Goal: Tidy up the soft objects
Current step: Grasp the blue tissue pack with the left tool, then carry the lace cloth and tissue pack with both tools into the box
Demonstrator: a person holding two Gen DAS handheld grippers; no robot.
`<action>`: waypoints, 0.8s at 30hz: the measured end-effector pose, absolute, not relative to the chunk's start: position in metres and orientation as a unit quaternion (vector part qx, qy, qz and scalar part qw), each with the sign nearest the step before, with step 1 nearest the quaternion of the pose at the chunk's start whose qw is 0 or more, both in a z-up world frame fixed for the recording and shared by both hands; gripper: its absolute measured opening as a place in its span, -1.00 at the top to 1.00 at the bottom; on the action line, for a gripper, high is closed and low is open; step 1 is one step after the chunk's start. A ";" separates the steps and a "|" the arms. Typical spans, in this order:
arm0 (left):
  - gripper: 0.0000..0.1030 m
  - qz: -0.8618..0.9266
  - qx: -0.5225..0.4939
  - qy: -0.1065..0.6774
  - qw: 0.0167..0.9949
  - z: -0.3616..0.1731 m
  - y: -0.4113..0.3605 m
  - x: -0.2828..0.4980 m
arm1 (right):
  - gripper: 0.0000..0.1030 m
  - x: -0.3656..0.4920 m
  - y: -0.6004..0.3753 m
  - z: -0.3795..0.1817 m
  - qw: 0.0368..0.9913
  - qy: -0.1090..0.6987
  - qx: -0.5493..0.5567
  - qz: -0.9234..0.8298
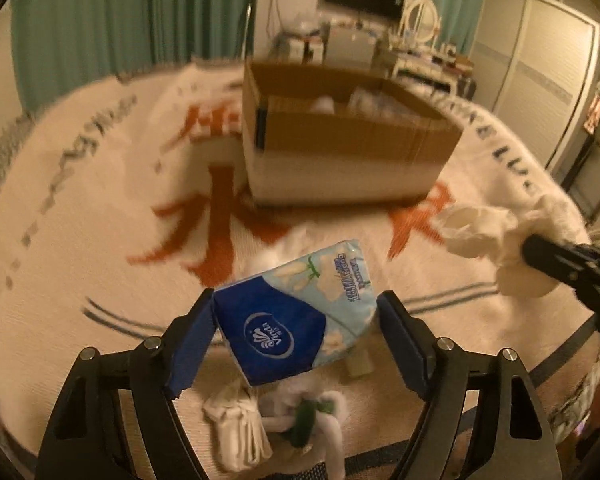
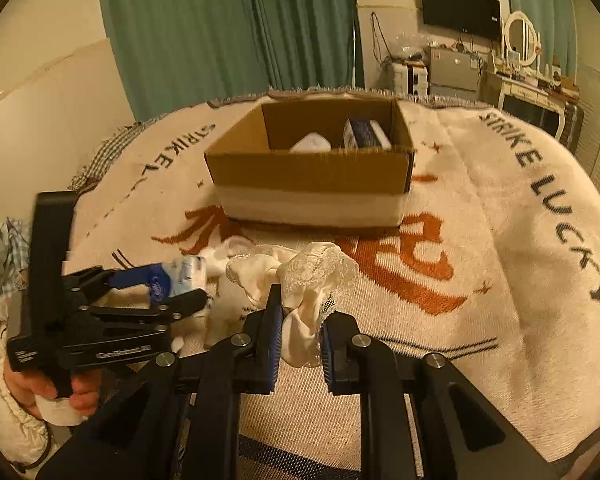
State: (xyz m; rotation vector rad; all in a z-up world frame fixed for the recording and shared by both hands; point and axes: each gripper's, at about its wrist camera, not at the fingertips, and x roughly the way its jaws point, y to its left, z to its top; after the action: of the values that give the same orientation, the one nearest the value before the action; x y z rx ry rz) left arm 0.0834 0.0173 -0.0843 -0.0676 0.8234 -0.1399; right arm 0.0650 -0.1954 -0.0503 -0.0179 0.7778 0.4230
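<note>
Tissue pack (image 1: 296, 312): blue & pale floral wrapper w/ white logo, tilted, lifted off the blanket (image 1: 100, 208), pinched betw. left gripper (image 1: 296, 320) pads. Cream lace cloth (image 2: 316, 280): crumpled, bunched, clamped in right gripper (image 2: 300, 340), loose end trailing left. White socks/cloth bundle w/ green bit (image 1: 284, 420) lies on blanket below the pack. Cardboard box (image 2: 312, 168): open-topped, upright mid-blanket, holds a white soft item (image 2: 312, 144) & another blue pack (image 2: 364, 132).

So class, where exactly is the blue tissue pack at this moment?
The blue tissue pack sits tilted between the fingers of the left tongs, above the blanket, nearer than the cardboard box, with the right tongs clamping lacy white fabric to its right.
</note>
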 end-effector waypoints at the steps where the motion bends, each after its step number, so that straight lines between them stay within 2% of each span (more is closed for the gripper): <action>1: -0.53 -0.068 -0.032 0.391 0.917 -0.076 0.017 0.082 | 0.69 0.065 -0.196 -0.046 0.905 0.372 -0.010 0.205; 8: -0.53 -0.086 -0.016 0.319 0.944 -0.004 0.014 0.102 | 0.69 0.090 -0.196 0.008 0.924 0.319 -0.021 0.208; 14: -0.53 -0.071 -0.001 0.293 0.954 0.025 0.014 0.158 | 0.69 0.137 -0.186 0.046 0.935 0.282 -0.034 0.211; 18: -0.53 -0.075 0.004 0.286 0.955 0.028 0.011 0.197 | 0.69 0.175 -0.177 0.054 0.936 0.278 -0.042 0.213; 24: -0.53 -0.069 0.039 0.317 0.945 -0.001 0.001 0.253 | 0.69 0.239 -0.161 0.036 0.934 0.288 -0.055 0.205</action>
State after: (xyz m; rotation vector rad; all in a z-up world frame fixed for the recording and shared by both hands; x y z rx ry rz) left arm 0.2534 0.0012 -0.0010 0.0796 0.6455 -0.1416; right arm 0.2392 -0.1612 0.0360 -0.1134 0.5893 0.4186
